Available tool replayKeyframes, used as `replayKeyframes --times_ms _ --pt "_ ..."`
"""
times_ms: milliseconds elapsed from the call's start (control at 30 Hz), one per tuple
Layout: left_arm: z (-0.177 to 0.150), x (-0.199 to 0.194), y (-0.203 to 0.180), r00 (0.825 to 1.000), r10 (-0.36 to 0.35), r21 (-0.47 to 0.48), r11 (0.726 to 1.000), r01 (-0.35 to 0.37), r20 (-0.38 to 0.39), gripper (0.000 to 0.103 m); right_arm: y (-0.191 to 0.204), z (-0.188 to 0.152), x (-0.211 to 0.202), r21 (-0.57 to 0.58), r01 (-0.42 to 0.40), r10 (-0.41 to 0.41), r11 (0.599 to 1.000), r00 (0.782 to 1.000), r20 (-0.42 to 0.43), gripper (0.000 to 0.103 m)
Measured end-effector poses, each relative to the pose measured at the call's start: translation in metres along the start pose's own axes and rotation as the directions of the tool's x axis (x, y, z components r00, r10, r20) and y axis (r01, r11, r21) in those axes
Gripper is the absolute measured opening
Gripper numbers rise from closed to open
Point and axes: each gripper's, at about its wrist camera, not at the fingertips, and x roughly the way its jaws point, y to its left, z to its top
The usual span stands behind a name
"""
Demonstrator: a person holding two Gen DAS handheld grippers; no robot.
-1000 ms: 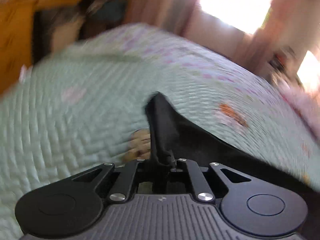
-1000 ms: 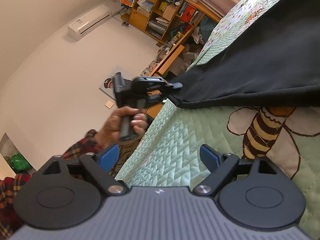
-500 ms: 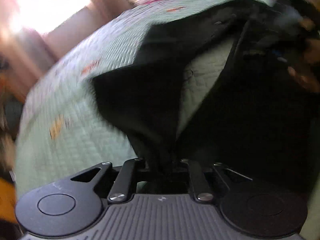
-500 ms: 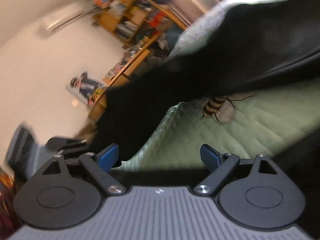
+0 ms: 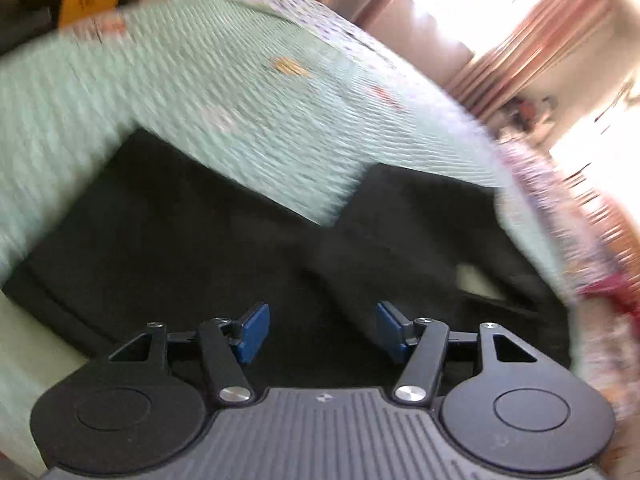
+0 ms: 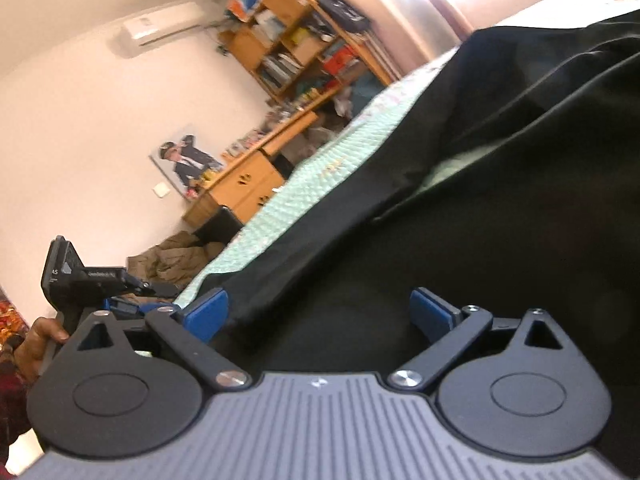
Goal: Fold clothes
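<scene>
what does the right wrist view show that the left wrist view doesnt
Only the right wrist view shows the wooden bookshelf, the wall air conditioner, the desk, a poster, and the person's hand holding the left gripper. Only the left wrist view shows bright curtained windows and the garment's two dark sections with quilt between them. Both show the black garment on the green quilt, with that view's own gripper open over it.

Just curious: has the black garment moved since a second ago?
Yes. The black garment hung pinched in the left gripper; now released, it lies on the green quilt.
</scene>
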Motion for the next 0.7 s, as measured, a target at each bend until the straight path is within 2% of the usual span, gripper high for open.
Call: replayKeyframes --times_ms 67,100,267,400,433,467,567,700 --pt "-0.014 0.019 -0.017 0.997 -0.073 -0.091 0.993 0.07 -0.022 0.083 -0.005 0.0 -0.003 0.007 -0.037 0.037 0.999 0.999 0.022 0.1" --pt "-0.02 0.031 -0.027 0.994 -0.107 -0.142 0.985 0.101 -0.034 0.083 -0.007 0.0 -0.004 0.011 -0.056 0.056 0.998 0.998 0.033 0.1" --pt "-0.043 0.076 -0.055 0.986 -0.161 -0.277 0.95 0.144 -0.039 0.079 -0.015 0.0 -0.008 0.032 -0.112 0.11 0.993 0.992 0.062 0.1" --pt "-0.07 0.088 -0.055 0.988 -0.15 -0.389 0.909 0.149 0.03 0.079 -0.018 0.001 -0.008 0.041 -0.132 0.129 0.99 0.989 0.07 0.1" --pt "-0.079 0.089 -0.057 0.991 -0.128 -0.402 0.906 0.134 0.041 0.078 -0.019 0.002 -0.008 0.044 -0.138 0.134 0.99 0.988 0.072 0.1" --pt "-0.088 0.09 -0.058 0.993 -0.107 -0.413 0.903 0.119 0.053 0.073 -0.02 0.002 -0.008 0.046 -0.143 0.139 0.989 0.988 0.074 0.1" --pt "-0.101 0.095 -0.062 0.99 -0.078 -0.408 0.905 0.121 0.12 0.072 -0.022 0.003 -0.008 0.053 -0.158 0.153 0.986 0.985 0.08 0.1" --pt "-0.112 0.1 -0.063 0.98 -0.108 -0.441 0.881 0.171 0.164 0.072 -0.025 0.003 -0.01 0.062 -0.177 0.171 0.982 0.981 0.088 0.1"
